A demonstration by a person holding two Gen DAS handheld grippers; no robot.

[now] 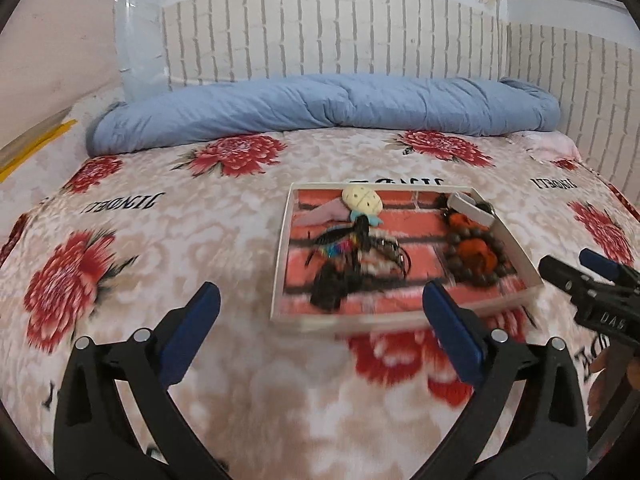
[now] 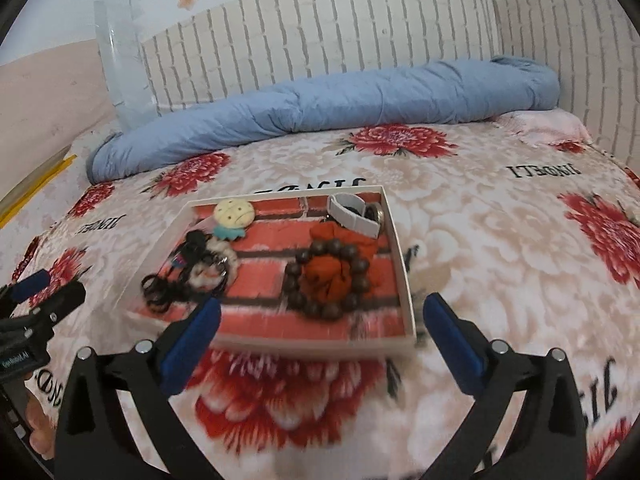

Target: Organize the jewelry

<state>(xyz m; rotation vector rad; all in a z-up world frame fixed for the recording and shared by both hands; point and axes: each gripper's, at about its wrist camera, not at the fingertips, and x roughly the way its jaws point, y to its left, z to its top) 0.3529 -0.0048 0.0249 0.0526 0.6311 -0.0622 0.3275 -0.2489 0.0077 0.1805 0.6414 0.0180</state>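
Right gripper (image 2: 322,336) wide, empty; tray (image 2: 404,280) just ahead, bead bracelet (image 2: 330,276) nearest, likely its pick. Left gripper (image 1: 320,320) wide too.

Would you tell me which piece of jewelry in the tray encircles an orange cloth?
The brown wooden bead bracelet, on the tray's right side; no other piece rings the orange cloth.

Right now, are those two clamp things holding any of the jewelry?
No. The left gripper and right gripper both stand open and empty; the jewelry lies in the tray.
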